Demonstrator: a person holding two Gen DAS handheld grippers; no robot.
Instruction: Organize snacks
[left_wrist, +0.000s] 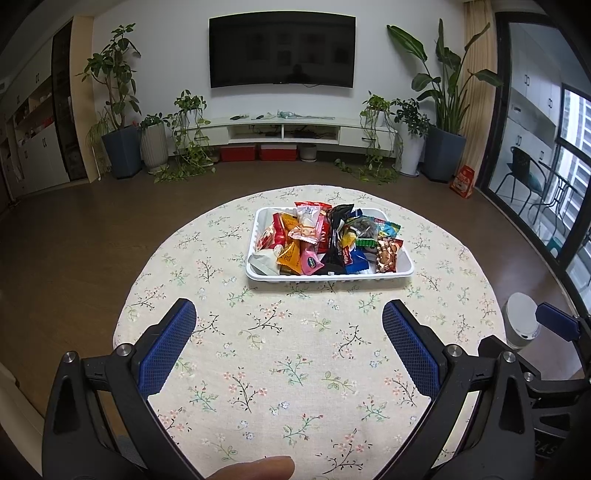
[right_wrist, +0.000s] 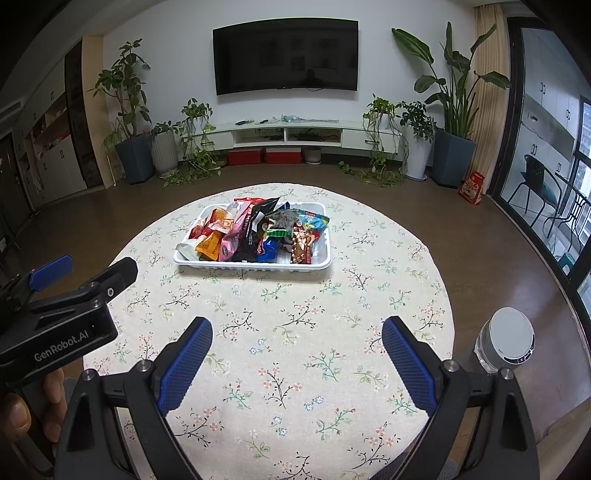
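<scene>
A white tray (left_wrist: 405, 268) full of several coloured snack packets (left_wrist: 327, 240) sits at the far middle of a round table with a floral cloth (left_wrist: 295, 362). The tray (right_wrist: 255, 266) and snack packets (right_wrist: 258, 232) also show in the right wrist view. My left gripper (left_wrist: 290, 314) is open and empty, held above the cloth on the near side of the tray. My right gripper (right_wrist: 297, 330) is open and empty, also on the near side. The left gripper's body (right_wrist: 70, 314) shows at the left of the right wrist view.
A white cylindrical device (right_wrist: 508, 341) stands on the floor beside the table's right edge. Beyond the table are wooden floor, potted plants (left_wrist: 122, 147), a TV (left_wrist: 282, 51) over a low white console (left_wrist: 284, 131), and a glass door (left_wrist: 546, 155) at right.
</scene>
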